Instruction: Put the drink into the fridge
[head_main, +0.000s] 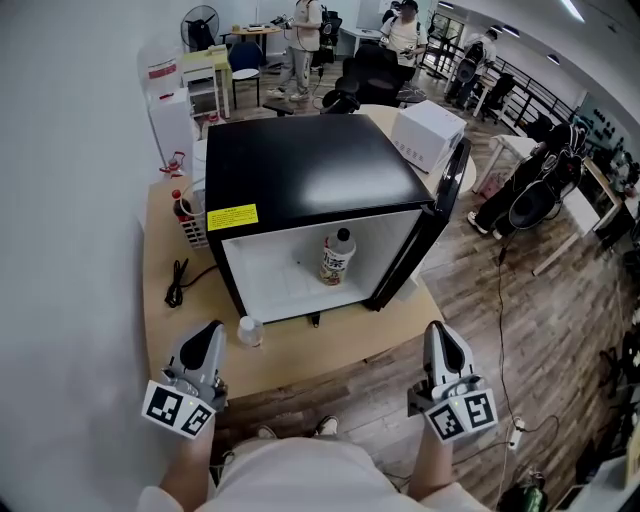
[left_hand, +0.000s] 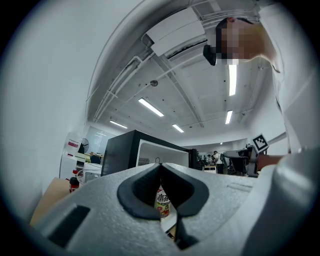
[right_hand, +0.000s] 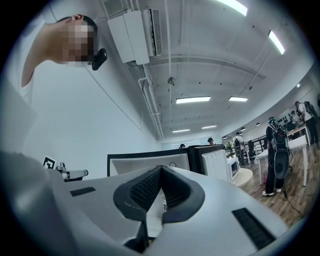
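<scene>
The black mini fridge (head_main: 300, 170) stands on the wooden table (head_main: 330, 350) with its door (head_main: 445, 195) swung open to the right. The drink bottle (head_main: 337, 257), white-capped with a printed label, stands upright inside the white cavity. My left gripper (head_main: 209, 332) hovers at the table's front left edge, shut and empty. On the other side, my right gripper (head_main: 438, 330) is at the front right edge, also shut and empty. In the left gripper view the left gripper's (left_hand: 160, 165) tips meet, and the bottle (left_hand: 162, 202) shows beyond them. The right gripper's (right_hand: 161, 168) tips meet too.
A small clear bottle with a white cap (head_main: 250, 331) stands on the table in front of the fridge. A black cable (head_main: 178, 282) lies at the left. A white rack with a red-capped bottle (head_main: 184, 213) sits beside the fridge, and a white appliance (head_main: 428, 133) behind it. People stand far back.
</scene>
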